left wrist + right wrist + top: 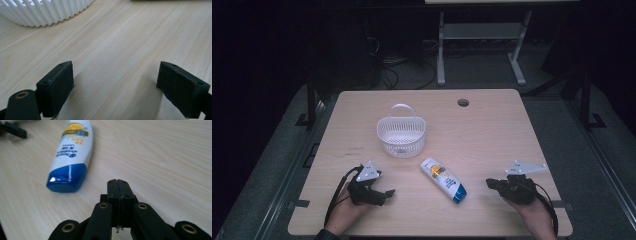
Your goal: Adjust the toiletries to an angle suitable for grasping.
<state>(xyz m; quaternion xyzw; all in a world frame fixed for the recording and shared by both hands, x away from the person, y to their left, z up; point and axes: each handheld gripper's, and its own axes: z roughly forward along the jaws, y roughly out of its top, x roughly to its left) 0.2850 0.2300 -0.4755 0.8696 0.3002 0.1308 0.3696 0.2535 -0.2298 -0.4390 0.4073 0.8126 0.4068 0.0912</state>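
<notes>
Shampoo bottle point(443, 179), white with a blue cap, is seen lying on its side on the tabletop point(492, 130), roughly midway between the two hands and just in front of the white slatted basket point(401, 134), from which it lies apart. Its blue cap end is turned toward the person's right side and, in the right gripper view, lies near the right gripper point(117, 185) without being touched by it. The basket stands upright farther back with its handle raised, and nothing can be made out inside it.

The right gripper is held just above the wood to the right of the bottle, its jaws pressed flat together with nothing between them. The left gripper point(115, 87) is rested low at the other side, its jaws spread wide apart over bare wood, the basket wall showing beyond them.

The work is judged to be at its very start: the bottle is not yet grasped, and placing it into the basket is the likely aim. For the next move, the right jaws would need to be opened wider than the bottle's body, brought across its middle and closed there before any lift is made
</notes>
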